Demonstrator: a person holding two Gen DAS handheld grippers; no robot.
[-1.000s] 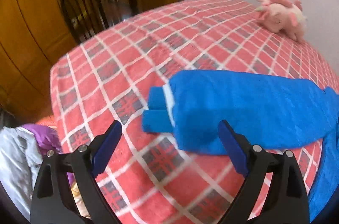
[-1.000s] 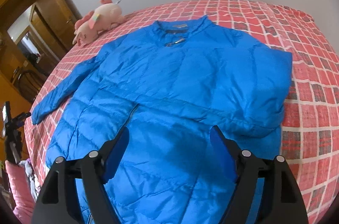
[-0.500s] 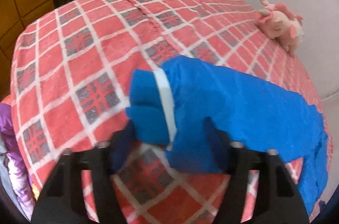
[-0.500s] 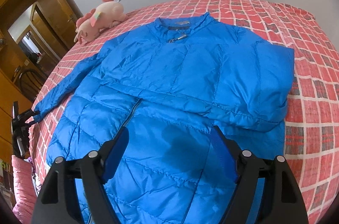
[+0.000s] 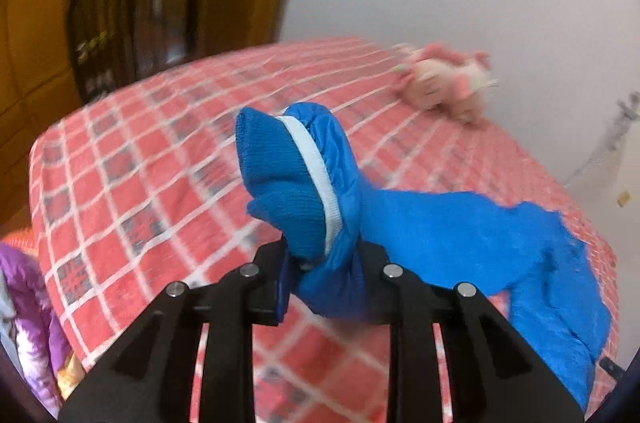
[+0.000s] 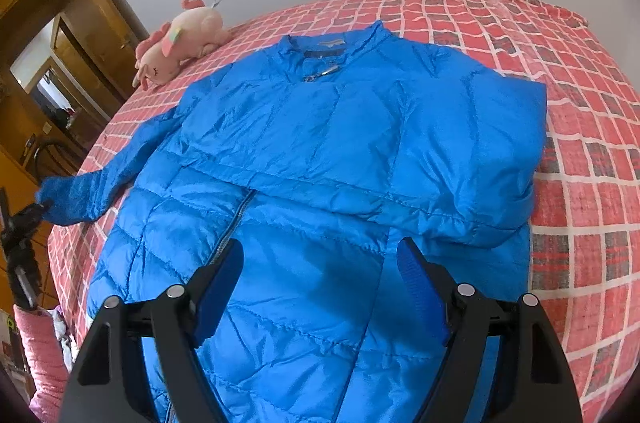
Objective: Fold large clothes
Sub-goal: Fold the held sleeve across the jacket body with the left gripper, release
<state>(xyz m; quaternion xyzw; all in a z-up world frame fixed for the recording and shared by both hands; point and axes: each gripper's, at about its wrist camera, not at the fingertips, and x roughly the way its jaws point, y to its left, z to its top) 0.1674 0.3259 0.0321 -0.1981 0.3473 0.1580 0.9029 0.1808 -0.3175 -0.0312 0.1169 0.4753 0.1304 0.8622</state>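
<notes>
A blue puffer jacket (image 6: 320, 143) lies front-up on a red plaid bed (image 6: 592, 127), its right sleeve folded across the body. My left gripper (image 5: 324, 275) is shut on the cuff end of the left sleeve (image 5: 304, 183) and holds it lifted off the bed; the sleeve trails right to the jacket body (image 5: 540, 263). In the right wrist view the left gripper (image 6: 24, 223) shows at the far left with the raised sleeve (image 6: 80, 195). My right gripper (image 6: 320, 267) is open and empty, hovering over the jacket's lower front by the zipper (image 6: 236, 219).
A pink plush toy (image 6: 180, 43) lies at the bed's far left near the white wall; it also shows in the left wrist view (image 5: 444, 87). Wooden doors and a dark chair (image 5: 100, 35) stand beyond the bed. Purple clothing (image 5: 28, 323) lies beside the bed's edge.
My left gripper came down on the sleeve cuff, shut on it and lifted it off the bed. My right gripper stayed open over the jacket's lower front.
</notes>
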